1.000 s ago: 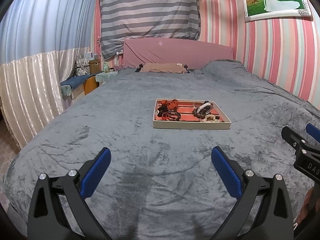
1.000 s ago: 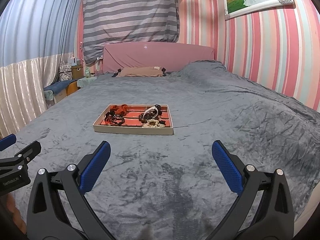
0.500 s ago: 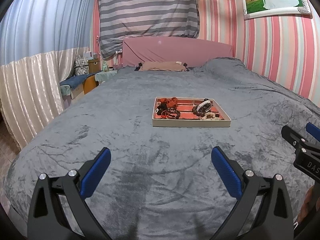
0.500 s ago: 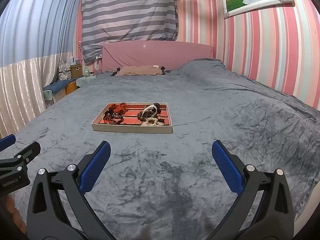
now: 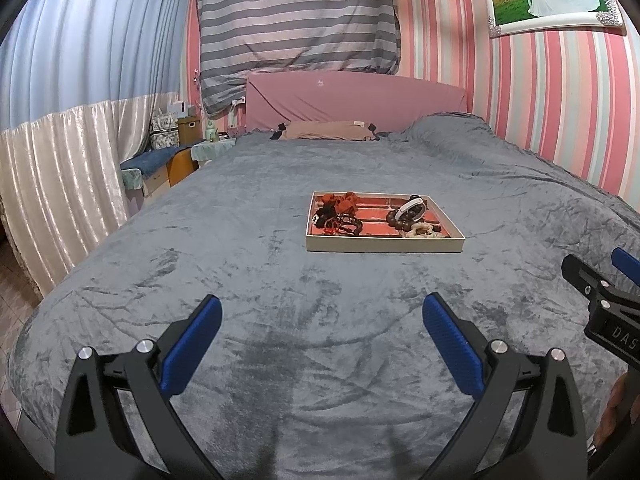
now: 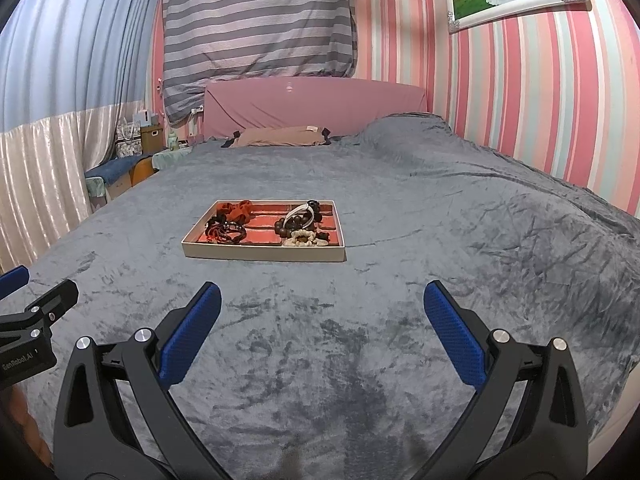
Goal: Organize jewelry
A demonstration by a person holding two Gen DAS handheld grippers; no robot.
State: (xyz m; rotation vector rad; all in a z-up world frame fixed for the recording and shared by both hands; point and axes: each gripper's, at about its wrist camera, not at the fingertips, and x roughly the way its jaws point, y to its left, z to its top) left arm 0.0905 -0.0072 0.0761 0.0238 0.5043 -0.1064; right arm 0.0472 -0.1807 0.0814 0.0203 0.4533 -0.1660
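A shallow cream tray (image 5: 384, 245) with a red lining lies on the grey bedspread, well ahead of both grippers; it also shows in the right wrist view (image 6: 264, 254). In it lie a red-orange scrunchie (image 5: 340, 200), dark and red bracelets (image 5: 340, 225), a brown bead bracelet with a white bangle (image 5: 408, 213) and a cream bead piece (image 5: 420, 231). My left gripper (image 5: 322, 312) is open and empty above the bedspread. My right gripper (image 6: 322, 300) is open and empty too, beside the left one.
The grey bedspread (image 5: 240, 240) covers a wide bed with a pink headboard (image 5: 356, 100) and a tan pillow (image 5: 328, 130). Bedside furniture (image 5: 172, 160) and a pale curtain (image 5: 60, 184) stand at the left. A striped wall (image 6: 540, 100) runs along the right.
Both grippers have moved slightly forward toward the tray, which looks a little nearer. Both stay open and empty.
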